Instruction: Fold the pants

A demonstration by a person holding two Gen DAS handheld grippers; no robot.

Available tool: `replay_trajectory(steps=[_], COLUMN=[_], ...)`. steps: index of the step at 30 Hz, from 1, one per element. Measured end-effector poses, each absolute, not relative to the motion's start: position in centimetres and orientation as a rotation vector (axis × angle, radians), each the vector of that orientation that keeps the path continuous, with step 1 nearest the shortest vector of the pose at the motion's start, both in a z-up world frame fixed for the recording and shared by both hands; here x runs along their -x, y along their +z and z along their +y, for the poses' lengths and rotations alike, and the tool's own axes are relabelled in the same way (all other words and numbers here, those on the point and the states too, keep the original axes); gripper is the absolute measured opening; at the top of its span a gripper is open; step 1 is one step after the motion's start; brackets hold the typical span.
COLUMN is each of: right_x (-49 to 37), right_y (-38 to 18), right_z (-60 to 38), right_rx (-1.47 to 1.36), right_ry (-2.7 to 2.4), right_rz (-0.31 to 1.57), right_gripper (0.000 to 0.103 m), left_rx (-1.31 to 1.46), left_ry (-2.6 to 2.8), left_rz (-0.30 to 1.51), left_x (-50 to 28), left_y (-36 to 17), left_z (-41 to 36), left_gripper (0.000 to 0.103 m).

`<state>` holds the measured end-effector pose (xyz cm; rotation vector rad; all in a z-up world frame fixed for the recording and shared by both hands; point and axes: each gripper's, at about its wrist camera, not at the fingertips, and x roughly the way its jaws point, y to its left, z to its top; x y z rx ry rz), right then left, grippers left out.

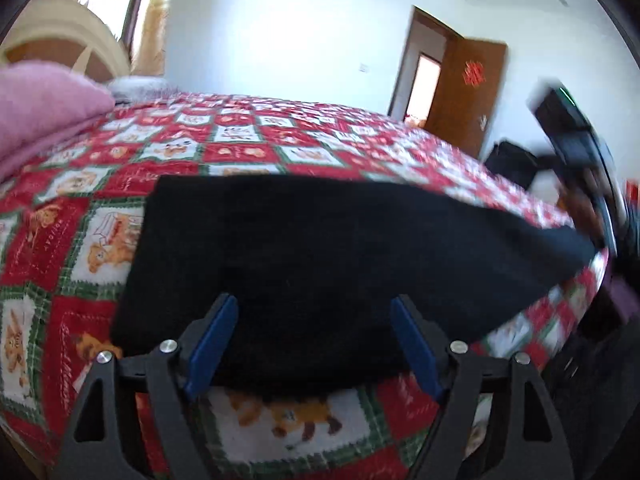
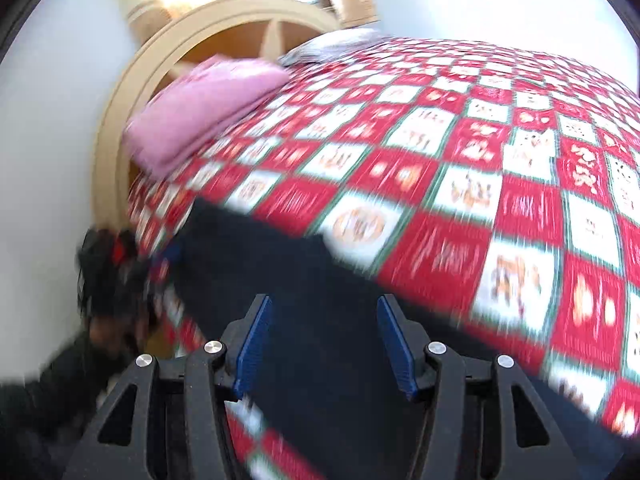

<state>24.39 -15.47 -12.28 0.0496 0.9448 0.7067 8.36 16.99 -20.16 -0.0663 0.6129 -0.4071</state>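
Observation:
Black pants (image 1: 320, 240) lie folded flat on a red, white and green patchwork bedspread (image 1: 240, 148), narrowing to a point at the right. My left gripper (image 1: 314, 304) hovers over their near edge, open, its blue pads wide apart and clear of the cloth. The right gripper's dark body (image 1: 572, 148) is a blur at the far right, just beyond the pants' tip. In the blurred right wrist view, my right gripper (image 2: 325, 304) is open above the pants (image 2: 288, 272), nothing pinched between its pads. A person's hand (image 2: 112, 280) shows at the left edge.
A folded pink blanket (image 1: 44, 100) lies at the head of the bed, before a cream arched headboard (image 2: 160, 48). A grey pillow (image 2: 336, 44) sits behind it. A brown door (image 1: 468, 88) stands open past the bed's far corner. The bedspread (image 2: 440, 160) stretches beyond the pants.

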Motion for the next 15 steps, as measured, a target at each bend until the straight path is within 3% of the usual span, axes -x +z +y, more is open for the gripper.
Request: replay_trajectory(steps=[9,13,15], right_x=[-31.2,-30.9,-30.7], right_y=[-18.6,-19.3,-18.5], right_z=[-10.6,-9.9,-9.8], right_rx=[-0.256,-0.274,-0.253], right_ry=[0.713,0.739,0.725], right_rz=[1.16,1.169,1.129], right_gripper=[0.053,0.008,0.005], left_rx=[0.009,0.032,0.044], left_ry=[-0.419,-0.421,-0.425], left_rz=[0.606,0.592,0.59], left_x=[-7.2,-7.1,-7.2], left_y=[-20.5,-20.6,-20.6], left_z=[16.5,16.6,16.6], left_gripper=[0.088,0.089,0.091])
